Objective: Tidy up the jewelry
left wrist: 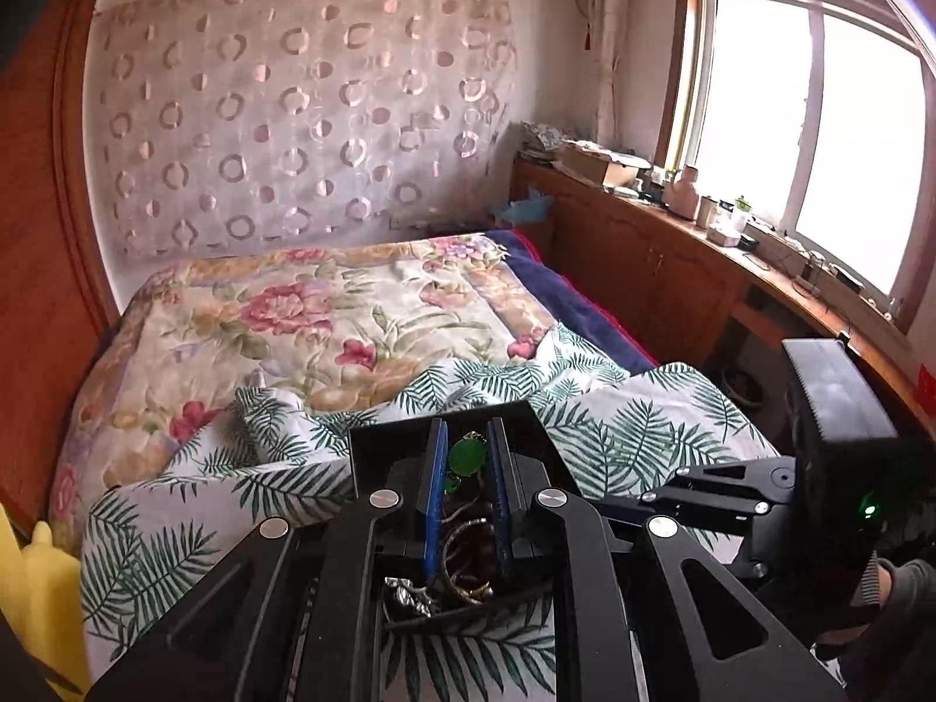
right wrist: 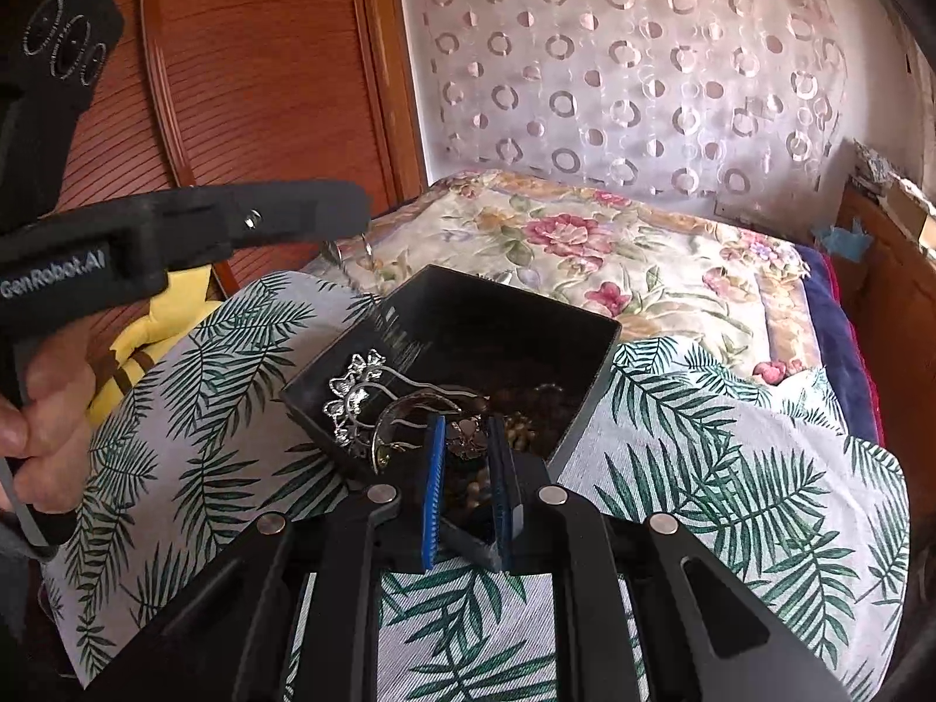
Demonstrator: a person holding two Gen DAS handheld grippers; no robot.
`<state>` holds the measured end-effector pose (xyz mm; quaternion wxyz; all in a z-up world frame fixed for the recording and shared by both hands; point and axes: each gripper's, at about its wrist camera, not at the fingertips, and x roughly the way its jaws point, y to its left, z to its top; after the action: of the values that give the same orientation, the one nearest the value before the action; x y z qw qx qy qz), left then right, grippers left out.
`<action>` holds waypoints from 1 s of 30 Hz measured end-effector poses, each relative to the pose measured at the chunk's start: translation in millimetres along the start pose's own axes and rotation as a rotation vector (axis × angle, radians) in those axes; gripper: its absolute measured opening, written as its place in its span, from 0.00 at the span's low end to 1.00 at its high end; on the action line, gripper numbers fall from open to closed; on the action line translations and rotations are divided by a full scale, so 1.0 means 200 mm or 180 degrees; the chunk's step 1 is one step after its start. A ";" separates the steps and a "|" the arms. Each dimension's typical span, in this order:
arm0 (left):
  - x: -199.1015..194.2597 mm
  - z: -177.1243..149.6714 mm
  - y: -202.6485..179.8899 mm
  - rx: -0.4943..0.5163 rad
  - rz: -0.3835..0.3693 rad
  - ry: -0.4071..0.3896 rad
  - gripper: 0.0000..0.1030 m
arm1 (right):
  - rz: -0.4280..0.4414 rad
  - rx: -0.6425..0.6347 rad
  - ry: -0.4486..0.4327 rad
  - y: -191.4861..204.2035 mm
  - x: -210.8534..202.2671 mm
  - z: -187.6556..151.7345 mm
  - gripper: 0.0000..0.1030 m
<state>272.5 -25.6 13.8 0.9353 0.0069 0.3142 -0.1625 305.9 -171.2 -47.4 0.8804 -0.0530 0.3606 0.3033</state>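
Observation:
A black open jewelry box (right wrist: 591,362) sits on a palm-leaf cloth on the bed; it also shows in the left wrist view (left wrist: 538,427). It holds a silver flower hairpin (right wrist: 354,395), a bangle (left wrist: 468,561), beads and other pieces. My left gripper (left wrist: 467,456) hangs over the box with a green-stone pendant (left wrist: 468,456) between its blue pads; the pads stand a little apart from it. My right gripper (right wrist: 467,444) reaches over the box's near corner with a dark flower-shaped piece (right wrist: 467,436) between its narrowly parted pads. In the right wrist view a thin chain dangles from the left tool (right wrist: 351,251).
The palm-leaf cloth (right wrist: 731,468) lies over a floral quilt (left wrist: 327,316). A yellow plush toy (left wrist: 35,585) sits at the left. A wooden cabinet (left wrist: 643,257) with clutter runs under the window on the right. A wooden wardrobe (right wrist: 234,88) stands at the left.

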 end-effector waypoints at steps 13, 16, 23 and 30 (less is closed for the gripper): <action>-0.07 -0.22 0.05 -0.0162 0.0369 0.0033 0.77 | -0.0088 0.0187 -0.0259 0.01 -0.16 -0.09 0.45; -0.18 -0.30 0.02 -0.0193 0.0483 -0.0023 0.86 | -0.0212 0.0256 -0.0381 0.04 -0.28 -0.16 0.47; -0.52 -0.43 -0.13 -0.0171 0.0592 -0.0259 0.93 | -0.0400 0.0438 -0.0720 0.13 -0.62 -0.30 0.66; -0.73 -0.53 -0.23 -0.0114 0.0859 -0.0347 0.93 | -0.0555 0.0496 -0.0978 0.21 -0.86 -0.42 0.76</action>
<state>87.3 -13.0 18.1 0.9643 0.0236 0.2621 -0.0298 135.2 -247.8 10.7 0.9495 0.0312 0.2384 0.2015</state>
